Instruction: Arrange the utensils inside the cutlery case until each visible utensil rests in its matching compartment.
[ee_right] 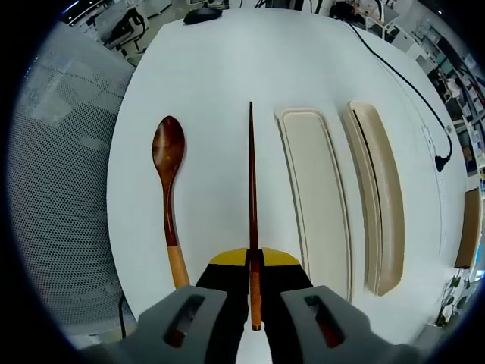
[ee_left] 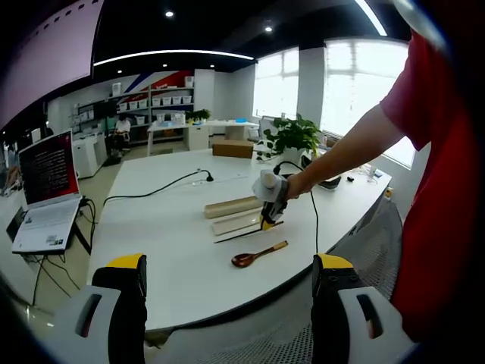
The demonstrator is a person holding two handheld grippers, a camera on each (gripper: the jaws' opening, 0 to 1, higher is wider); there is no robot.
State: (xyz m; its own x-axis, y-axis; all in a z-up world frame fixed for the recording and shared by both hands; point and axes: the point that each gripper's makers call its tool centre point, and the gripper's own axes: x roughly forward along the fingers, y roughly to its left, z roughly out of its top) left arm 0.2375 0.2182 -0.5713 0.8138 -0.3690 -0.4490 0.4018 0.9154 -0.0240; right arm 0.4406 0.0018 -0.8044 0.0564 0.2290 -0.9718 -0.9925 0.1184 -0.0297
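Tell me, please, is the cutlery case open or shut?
Open: the case tray lies empty beside its separate lid, while the right gripper clamps the chopsticks.

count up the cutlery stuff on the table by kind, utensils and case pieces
wooden spoon: 1
chopsticks, pinched between the right gripper fingers, seen edge-on so they read as one dark stick: 1 set
cream case pieces, the shallow tray and the deeper half beside it: 2
total: 4
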